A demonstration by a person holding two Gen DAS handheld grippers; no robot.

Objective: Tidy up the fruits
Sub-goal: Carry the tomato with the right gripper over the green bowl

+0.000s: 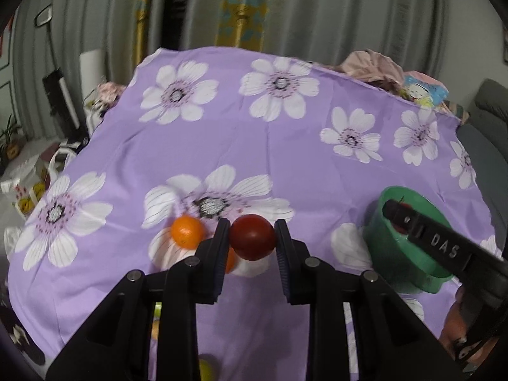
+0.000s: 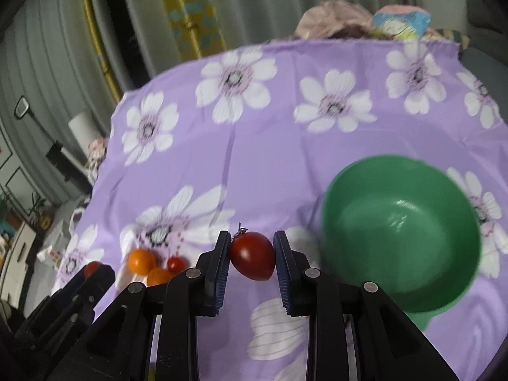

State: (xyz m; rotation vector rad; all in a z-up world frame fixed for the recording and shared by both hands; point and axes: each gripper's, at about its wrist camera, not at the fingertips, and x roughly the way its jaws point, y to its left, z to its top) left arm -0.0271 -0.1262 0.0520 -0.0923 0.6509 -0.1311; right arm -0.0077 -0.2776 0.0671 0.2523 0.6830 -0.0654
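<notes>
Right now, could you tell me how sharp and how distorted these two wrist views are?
Left wrist view: strong fisheye bend with dark corners; the red tomato between the left gripper's pads is fairly sharp, the curtains smeared. Right wrist view: the same curvature; the green bowl has soft, blurred edges and small glare spots inside, while the right gripper and its tomato stay crisp.

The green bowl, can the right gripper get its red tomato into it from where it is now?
Probably yes. The right gripper holds the red tomato just left of the green bowl, whose open mouth looks empty, with nothing between them.
</notes>
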